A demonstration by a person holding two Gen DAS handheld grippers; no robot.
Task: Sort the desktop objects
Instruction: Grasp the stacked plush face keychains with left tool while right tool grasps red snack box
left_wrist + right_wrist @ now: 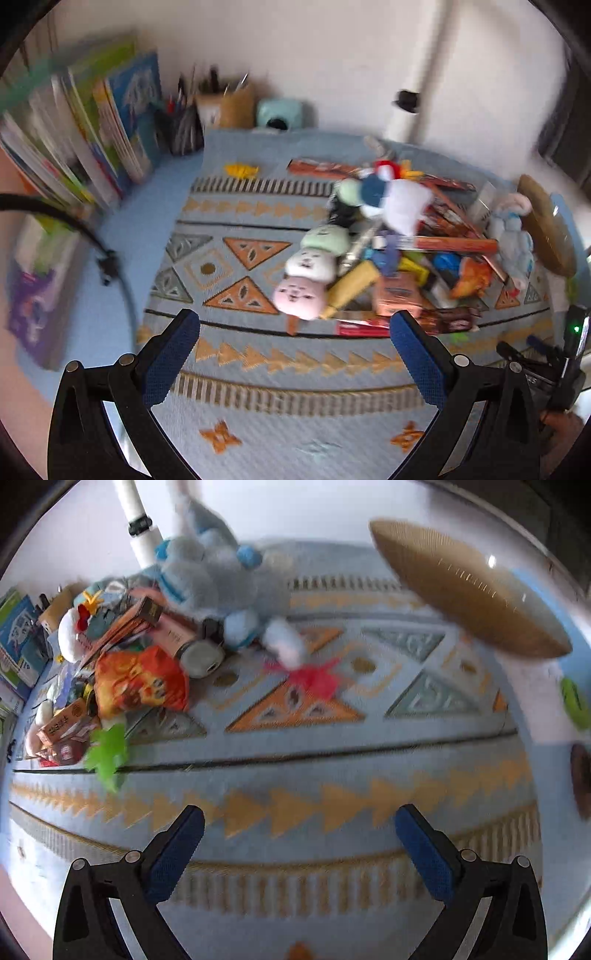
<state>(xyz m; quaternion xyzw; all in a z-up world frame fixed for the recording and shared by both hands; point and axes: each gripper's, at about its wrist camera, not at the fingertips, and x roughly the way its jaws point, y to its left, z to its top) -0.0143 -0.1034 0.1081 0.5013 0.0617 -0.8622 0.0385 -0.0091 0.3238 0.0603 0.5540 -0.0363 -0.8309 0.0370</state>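
A pile of mixed objects (399,243) lies on a blue patterned mat (258,354): a plush skewer of three faces (310,269), a white and blue plush (391,195), snack boxes, a yellow tube. My left gripper (295,332) is open and empty, hovering short of the pile. In the right wrist view the pile (129,664) sits at the left, with an orange snack bag (142,683), a blue plush bunny (210,576), a green leaf (107,755) and a red leaf (314,675). My right gripper (299,823) is open and empty over bare mat.
Books (92,125) stand at the back left, with pen holders (218,107) and a teal camera (280,114) by the wall. A woven oval tray (469,590) lies at the mat's far right, also in the left wrist view (546,225). A black cable (110,258) runs at the left.
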